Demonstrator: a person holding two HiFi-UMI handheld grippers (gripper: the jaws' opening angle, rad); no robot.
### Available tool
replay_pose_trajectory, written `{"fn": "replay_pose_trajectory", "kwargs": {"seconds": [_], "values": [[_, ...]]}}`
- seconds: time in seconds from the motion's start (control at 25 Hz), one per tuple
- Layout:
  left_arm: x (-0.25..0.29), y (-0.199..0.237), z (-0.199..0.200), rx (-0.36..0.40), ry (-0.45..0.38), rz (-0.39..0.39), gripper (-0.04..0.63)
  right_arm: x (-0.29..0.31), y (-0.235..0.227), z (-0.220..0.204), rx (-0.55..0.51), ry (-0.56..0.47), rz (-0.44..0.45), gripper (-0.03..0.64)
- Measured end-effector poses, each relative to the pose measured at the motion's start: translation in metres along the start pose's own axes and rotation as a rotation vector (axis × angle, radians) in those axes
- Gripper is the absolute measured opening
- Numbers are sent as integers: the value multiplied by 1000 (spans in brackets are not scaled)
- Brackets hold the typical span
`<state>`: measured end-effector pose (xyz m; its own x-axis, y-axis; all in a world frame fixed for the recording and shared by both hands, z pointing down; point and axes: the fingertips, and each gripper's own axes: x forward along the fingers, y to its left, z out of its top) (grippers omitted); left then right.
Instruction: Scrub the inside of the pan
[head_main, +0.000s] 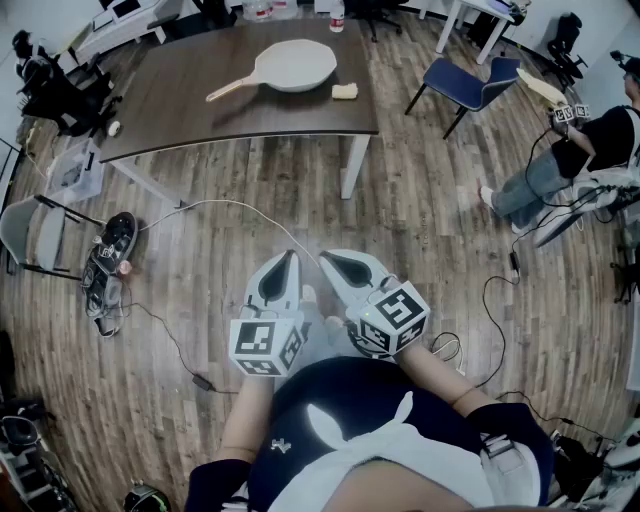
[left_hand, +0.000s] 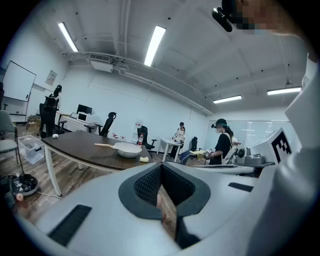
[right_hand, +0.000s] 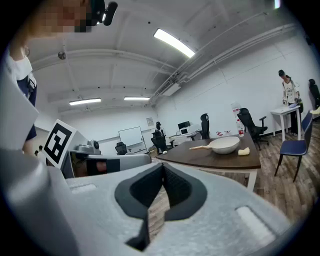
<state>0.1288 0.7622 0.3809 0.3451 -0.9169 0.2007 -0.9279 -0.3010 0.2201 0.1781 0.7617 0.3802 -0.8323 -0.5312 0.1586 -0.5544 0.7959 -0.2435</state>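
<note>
Close to the body, both tools shut and empty; the pan waits far ahead.
At the person's waist the left gripper and right gripper sit side by side, jaws together on nothing. Well beyond them, on the table, the pan lies with its handle running left and a sponge near its right rim, which suits the left gripper for the handle and the right for the sponge.

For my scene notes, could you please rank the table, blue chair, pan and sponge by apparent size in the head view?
1. table, clearly largest.
2. pan and blue chair look about alike, so I won't rank them.
3. sponge, smallest.
</note>
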Motion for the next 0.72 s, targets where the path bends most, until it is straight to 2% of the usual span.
{"fn": "replay_pose_trajectory", "kwargs": {"seconds": [0.24, 0.44, 0.72], "values": [[-2, -6, -1, 37, 22, 6, 3, -12, 1, 2, -21, -2, -8, 0], [25, -2, 9, 121, 1, -17, 3, 2, -19, 5, -51, -3, -46, 0], [78, 44, 22, 117, 11, -32, 3, 47, -64, 22, -97, -9, -160, 0]]}}
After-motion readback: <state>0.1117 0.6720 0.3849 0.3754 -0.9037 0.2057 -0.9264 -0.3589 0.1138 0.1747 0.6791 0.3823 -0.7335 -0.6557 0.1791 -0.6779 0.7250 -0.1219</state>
